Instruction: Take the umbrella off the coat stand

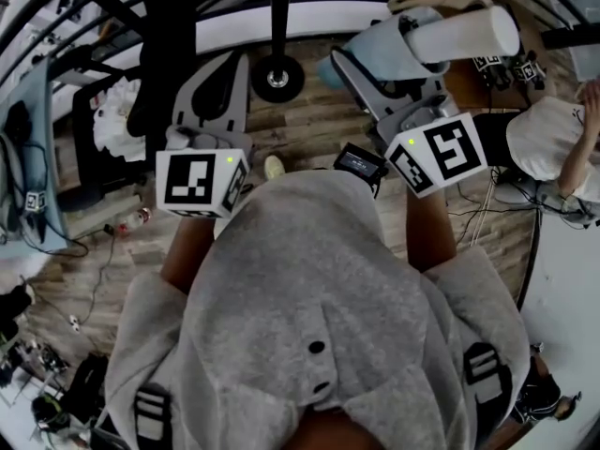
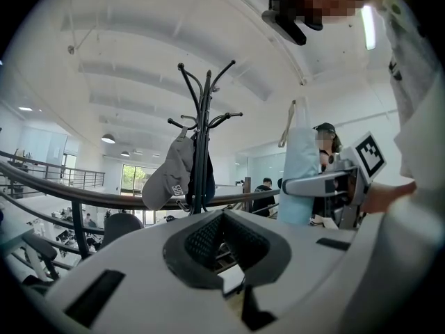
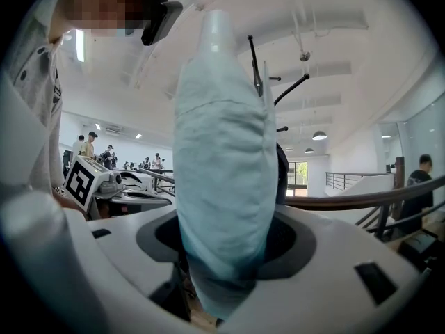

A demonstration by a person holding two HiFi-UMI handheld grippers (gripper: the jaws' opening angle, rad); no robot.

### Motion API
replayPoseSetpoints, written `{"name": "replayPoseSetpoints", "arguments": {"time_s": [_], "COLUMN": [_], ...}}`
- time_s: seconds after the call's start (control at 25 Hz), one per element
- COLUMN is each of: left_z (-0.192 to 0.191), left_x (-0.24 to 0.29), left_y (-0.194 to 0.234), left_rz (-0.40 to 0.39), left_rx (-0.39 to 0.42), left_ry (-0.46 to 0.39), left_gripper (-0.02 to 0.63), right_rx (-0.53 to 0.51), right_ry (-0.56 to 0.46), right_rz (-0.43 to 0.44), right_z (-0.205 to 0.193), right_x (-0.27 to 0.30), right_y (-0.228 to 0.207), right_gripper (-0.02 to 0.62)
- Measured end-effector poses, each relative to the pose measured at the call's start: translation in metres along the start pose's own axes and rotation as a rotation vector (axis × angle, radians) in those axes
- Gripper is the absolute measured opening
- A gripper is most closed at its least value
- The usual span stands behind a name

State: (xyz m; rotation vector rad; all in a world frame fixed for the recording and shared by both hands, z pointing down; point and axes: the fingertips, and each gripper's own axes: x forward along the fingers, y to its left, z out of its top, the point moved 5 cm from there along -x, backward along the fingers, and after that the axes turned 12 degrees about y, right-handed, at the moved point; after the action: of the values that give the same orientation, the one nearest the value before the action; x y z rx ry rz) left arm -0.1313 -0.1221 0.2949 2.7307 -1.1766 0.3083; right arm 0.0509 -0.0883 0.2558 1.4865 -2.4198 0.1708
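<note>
Got the pale blue umbrella clear of the coat stand, folded up and standing upright. Clamped low down between the fingers of the right gripper, with its whitish end poking up toward 12 o'clock. Going by the left gripper view, sits at about 3 o'clock of the stand, well apart from the pole, with a strap loop hanging off its top end. Over on the left gripper, seeing fingers pressed together with nothing between them, aimed roughly level at the stand. Also got a grey cap hanging at around 8 o'clock of the pole, plus something dark tucked right behind it, can't tell what. Looking down from the head view, finding the round base of the stand at 12 o'clock on the wooden floor, and the umbrella up around 1 o'clock, just beside that base but not touching it. Showing both marker cubes side by side just above a grey hoodie. Spotting a curved railing running past the stand too, and a few people standing around in the background.
</note>
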Motion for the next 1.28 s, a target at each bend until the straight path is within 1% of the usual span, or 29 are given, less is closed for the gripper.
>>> {"name": "replayPoseSetpoints", "arguments": {"time_s": [0.28, 0.6, 0.88, 1.08, 1.28], "left_z": [-0.003, -0.005, -0.011, -0.016, -0.023], "left_x": [0.001, 0.003, -0.005, -0.015, -0.028], "left_y": [-0.028, -0.071, -0.105, -0.138, -0.179], "left_rz": [0.023, -0.003, -0.008, -0.005, 0.015], "left_rx": [-0.01, 0.001, 0.008, 0.013, 0.013], "left_ry": [0.021, 0.032, 0.052, 0.056, 0.064], "left_gripper": [0.015, 0.015, 0.015, 0.015, 0.015], "right_rx": [0.005, 0.013, 0.025, 0.036, 0.041], "right_ry": [0.024, 0.021, 0.023, 0.009, 0.003], "right_rz": [0.018, 0.01, 0.006, 0.01, 0.017], "right_z": [-0.015, -0.027, -0.041, -0.05, -0.066], "right_x": [-0.022, -0.057, -0.088, -0.119, -0.157], "right_y": [-0.008, -0.018, -0.021, -0.021, -0.026], "right_gripper": [0.27, 0.27, 0.27, 0.27, 0.27]}}
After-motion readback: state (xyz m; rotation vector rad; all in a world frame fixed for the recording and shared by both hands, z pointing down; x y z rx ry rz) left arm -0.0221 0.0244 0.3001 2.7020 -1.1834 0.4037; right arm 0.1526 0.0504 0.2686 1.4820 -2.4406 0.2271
